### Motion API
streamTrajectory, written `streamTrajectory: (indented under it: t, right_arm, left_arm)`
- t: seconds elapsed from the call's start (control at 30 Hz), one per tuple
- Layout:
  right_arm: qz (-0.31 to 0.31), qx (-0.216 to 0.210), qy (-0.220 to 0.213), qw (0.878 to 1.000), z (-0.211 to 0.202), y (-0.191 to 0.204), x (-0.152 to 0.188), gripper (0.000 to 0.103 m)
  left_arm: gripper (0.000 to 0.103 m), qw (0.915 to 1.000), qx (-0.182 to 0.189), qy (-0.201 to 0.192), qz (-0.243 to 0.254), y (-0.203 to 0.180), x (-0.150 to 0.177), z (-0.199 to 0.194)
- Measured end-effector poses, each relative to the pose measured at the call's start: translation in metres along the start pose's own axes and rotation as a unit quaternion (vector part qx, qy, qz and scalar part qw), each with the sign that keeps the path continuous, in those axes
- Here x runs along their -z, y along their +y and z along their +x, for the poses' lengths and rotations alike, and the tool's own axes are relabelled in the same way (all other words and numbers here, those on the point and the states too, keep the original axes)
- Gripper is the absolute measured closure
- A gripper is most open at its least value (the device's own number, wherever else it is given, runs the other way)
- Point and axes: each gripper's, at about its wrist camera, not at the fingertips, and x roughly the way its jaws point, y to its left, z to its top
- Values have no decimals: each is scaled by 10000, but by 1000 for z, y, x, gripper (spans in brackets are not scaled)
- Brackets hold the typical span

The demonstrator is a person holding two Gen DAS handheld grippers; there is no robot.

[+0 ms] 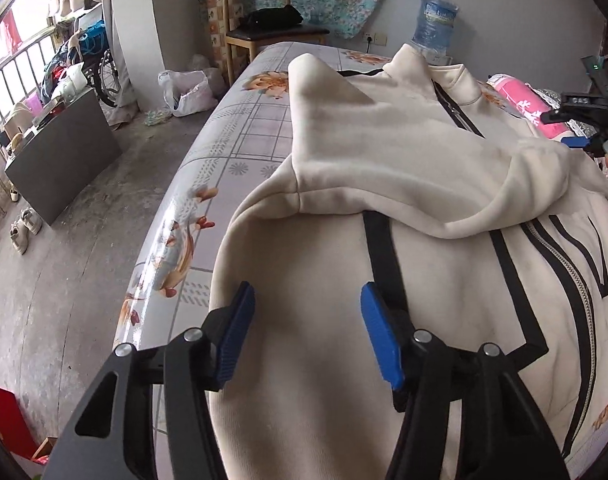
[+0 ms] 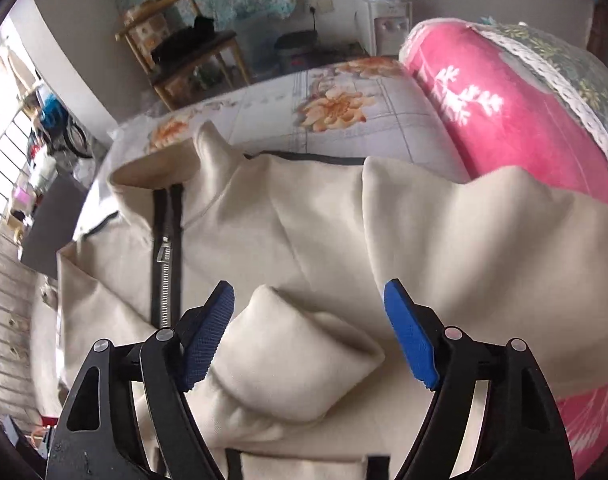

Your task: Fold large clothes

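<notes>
A cream zip jacket (image 1: 312,256) with black stripes lies spread on a bed with a flowered sheet (image 1: 240,136). One sleeve (image 1: 384,152) is folded across its chest. My left gripper (image 1: 307,292) hangs open just above the jacket's body near the bed's left edge, with nothing between its blue pads. In the right wrist view my right gripper (image 2: 308,286) stands open over the sleeve's cuff (image 2: 300,352). The cuff lies under the gap and the pads do not press it. The zipper (image 2: 166,264) runs up to the collar on the left. The right gripper (image 1: 594,146) also shows at the far right, with part of a hand.
A rolled pink blanket (image 2: 484,112) lies along the bed's right side beside the jacket. Beyond the bed stand a wooden chair (image 1: 264,12) with a black bag and a water bottle (image 1: 434,20). On the floor at left are a grey board (image 1: 60,160), shoes (image 1: 24,228) and a plastic bag (image 1: 186,92).
</notes>
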Motion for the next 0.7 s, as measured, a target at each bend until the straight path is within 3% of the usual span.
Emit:
streamTrajectory:
  t: [0.03,0.1,0.23,0.4,0.53,0.67,0.7]
  right_arm:
    - [-17,-1,344,9994,15,-1,-3,42]
    - [163,-537,959,9938,28,-9,1,68]
    - [-321,-1401,757,9867,-18,-8,37,76]
    - [-1418,-1988,604,9678,-74,-2,126,76]
    - [-1986,-1606,1163,9598,-70,-4,197,76]
    - [-1618,-1505,1328,9662,-77,-25,224,69]
    - [-1368,-1641,1227,9692,-84,-32,224,60]
  left_arm:
    - [50,10000,-13,-12,-21,1,0,0]
    - [52,10000,-13,-22,-74,3,-1,0]
    - [52,9999,64,-78,-126,7,0,-1]
    - [52,9997,128,-114,-162,9,0,-2]
    - [52,9995,185,-122,-228,10,0,-2]
    - [52,9994,198,-127,-243,11,0,-2]
    - [52,9994,202,-135,-244,11,0,-2]
